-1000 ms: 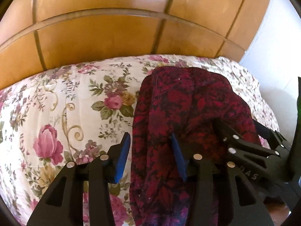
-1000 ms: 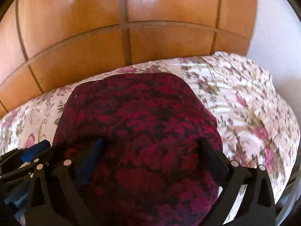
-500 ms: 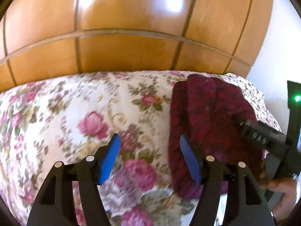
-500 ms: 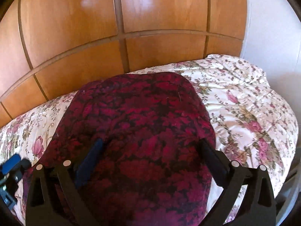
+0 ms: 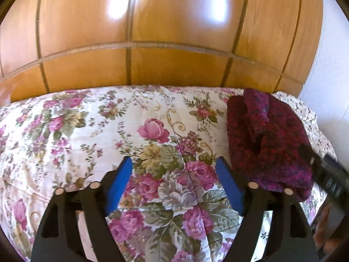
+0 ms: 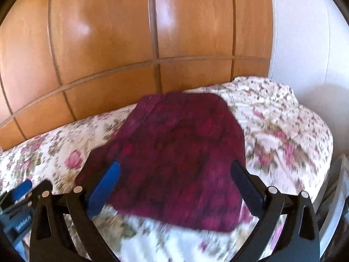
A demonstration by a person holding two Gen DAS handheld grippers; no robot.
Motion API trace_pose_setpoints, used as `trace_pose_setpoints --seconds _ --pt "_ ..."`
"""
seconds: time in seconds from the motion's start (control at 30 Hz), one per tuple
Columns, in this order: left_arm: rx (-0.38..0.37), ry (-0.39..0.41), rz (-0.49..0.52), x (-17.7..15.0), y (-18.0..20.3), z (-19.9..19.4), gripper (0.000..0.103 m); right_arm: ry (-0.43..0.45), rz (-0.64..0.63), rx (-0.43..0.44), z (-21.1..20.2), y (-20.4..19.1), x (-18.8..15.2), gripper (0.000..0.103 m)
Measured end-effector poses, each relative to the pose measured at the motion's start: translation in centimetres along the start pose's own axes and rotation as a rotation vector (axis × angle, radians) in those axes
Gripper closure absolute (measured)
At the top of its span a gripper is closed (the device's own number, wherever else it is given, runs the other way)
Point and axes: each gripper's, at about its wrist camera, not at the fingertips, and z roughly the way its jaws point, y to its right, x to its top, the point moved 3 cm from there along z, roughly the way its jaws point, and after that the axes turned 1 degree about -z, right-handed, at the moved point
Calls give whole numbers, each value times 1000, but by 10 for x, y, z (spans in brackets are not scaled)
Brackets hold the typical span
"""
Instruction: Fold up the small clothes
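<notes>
A dark red floral garment (image 5: 268, 144) lies folded on the floral bedspread (image 5: 87, 131) at the right, with a raised fold along its far left part. In the right wrist view the garment (image 6: 181, 152) lies flat and roughly rectangular. My left gripper (image 5: 174, 168) is open and empty over bare bedspread, left of the garment. My right gripper (image 6: 174, 172) is open and empty, its fingers straddling the garment's near edge from above. The right gripper also shows at the left wrist view's right edge (image 5: 327, 174). The left gripper shows at the right wrist view's left edge (image 6: 19, 192).
A wooden panelled wardrobe (image 5: 170, 32) stands behind the bed. A white wall (image 6: 305, 43) is on the right. The bed's right edge (image 6: 322, 152) drops off close to the garment. A white object (image 6: 336, 196) stands beside the bed at the lower right.
Both grippers have pulled back from the garment. The left gripper swung left onto bare bedspread. The garment now lies released on the bed, with the right view blurred by motion.
</notes>
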Motion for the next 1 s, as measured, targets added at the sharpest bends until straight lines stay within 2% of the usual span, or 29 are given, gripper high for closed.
trace_pose_setpoints --seconds 0.17,0.33,0.4,0.47,0.63,0.67,1.0 --pt "-10 11 6 -13 2 -18 21 -10 -20 -9 -19 -7 -23 2" --pt "-20 19 44 -26 15 -32 20 -11 17 -25 -33 1 -34 2" --pt "-18 30 66 -31 21 -38 20 -3 28 -44 -37 7 -36 2" --pt "-14 45 88 -34 26 -44 13 4 41 -61 -40 12 -36 2" --pt "-14 66 97 -33 31 -54 13 11 44 -82 -46 16 -39 2" --pt "-14 69 95 -33 31 -56 11 12 42 -83 -47 15 -39 2" --pt "1 63 89 -31 27 -56 9 20 54 -86 -52 15 -36 2"
